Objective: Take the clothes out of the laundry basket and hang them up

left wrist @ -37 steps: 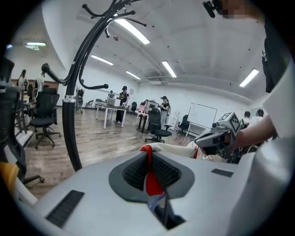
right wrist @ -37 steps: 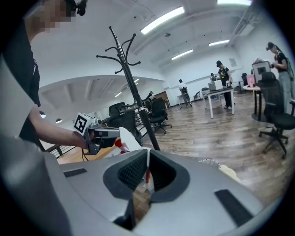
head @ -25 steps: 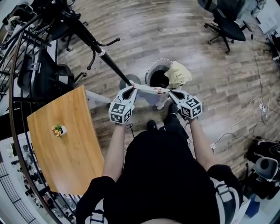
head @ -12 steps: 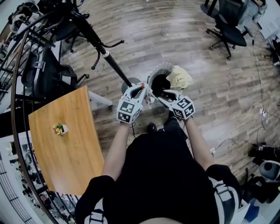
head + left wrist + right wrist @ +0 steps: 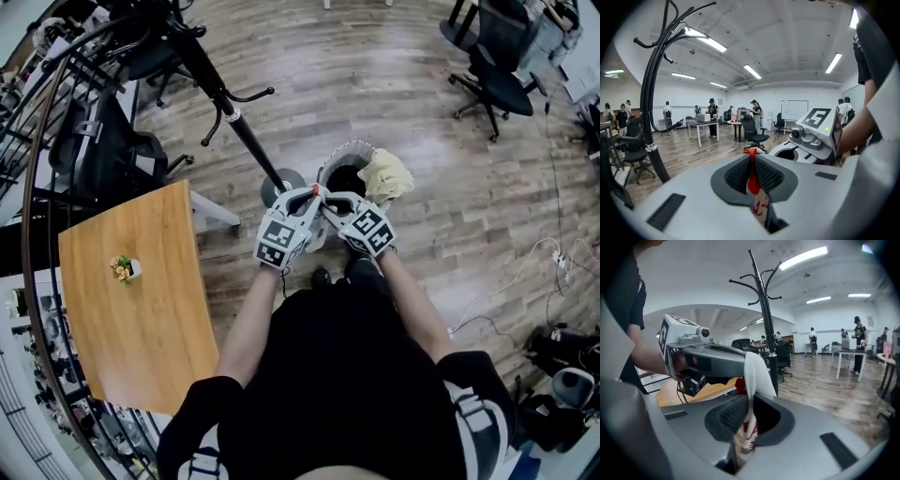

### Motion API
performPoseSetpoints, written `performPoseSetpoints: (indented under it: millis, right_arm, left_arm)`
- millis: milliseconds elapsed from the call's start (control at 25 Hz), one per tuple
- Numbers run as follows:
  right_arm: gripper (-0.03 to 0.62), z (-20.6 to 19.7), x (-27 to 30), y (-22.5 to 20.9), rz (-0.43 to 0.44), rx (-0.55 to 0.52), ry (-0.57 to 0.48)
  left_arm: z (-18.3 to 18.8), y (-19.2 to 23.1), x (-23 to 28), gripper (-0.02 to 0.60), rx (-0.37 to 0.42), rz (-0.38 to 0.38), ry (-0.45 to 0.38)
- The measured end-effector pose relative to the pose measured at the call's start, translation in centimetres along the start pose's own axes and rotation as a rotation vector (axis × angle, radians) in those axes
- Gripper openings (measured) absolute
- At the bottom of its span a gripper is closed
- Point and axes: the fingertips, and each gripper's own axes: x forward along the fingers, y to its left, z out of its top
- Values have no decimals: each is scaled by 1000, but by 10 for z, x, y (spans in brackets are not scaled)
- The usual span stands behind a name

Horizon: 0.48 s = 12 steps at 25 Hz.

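A white garment with red print (image 5: 757,201) is pinched at its red edge in my left gripper (image 5: 752,159), which is shut on it. In the head view both grippers meet tip to tip above the round laundry basket (image 5: 330,159): left gripper (image 5: 309,193), right gripper (image 5: 329,200). The same white garment (image 5: 752,371) runs down between the jaws of my right gripper (image 5: 747,420); those jaws have just been closing and now pinch the cloth. A cream cloth (image 5: 384,173) hangs over the basket's rim. The black coat rack (image 5: 234,117) stands just left of the basket.
A wooden table (image 5: 131,309) with a small flower pot (image 5: 123,270) is at the left. Black office chairs stand at the far left (image 5: 103,159) and top right (image 5: 502,80). Cables (image 5: 553,253) lie on the floor at the right. People stand in the background of both gripper views.
The right gripper let go of the stretched garment, swung left and now meets the left gripper's tips, gripping the cloth right beside it. Both hands have risen slightly.
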Motion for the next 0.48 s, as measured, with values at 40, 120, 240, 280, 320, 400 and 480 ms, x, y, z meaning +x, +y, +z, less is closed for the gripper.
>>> performPoseSetpoints:
  millis: [40,120,240,280,320,400,480]
  right_arm:
    - [26,-1,-2,-3,7,11,-3]
    - [21,1,-7,-11,20,30,-22]
    - [20,8,-16,-25,20,40,-52]
    - [20,10,-18,-31,18,37,-55]
    - [18,13,-20,-35,18,29,-54]
    - [18,17,-22,-41,33,4,-44]
    - [18,19,-22,-46,56,-13,-34]
  left_arm:
    - [1,1,0,35,-5,4,-3]
    - [4,3,0,35,-11,16,-13]
    - [0,15,0,37,-20,57,-21]
    - [-6,19,0,37,-30,66,-11]
    - [-14,22,0,38,-46,67,1]
    - [-27,24,-1,67,-98,56,13]
    - [-36,26,-2,116,-159,62,3]
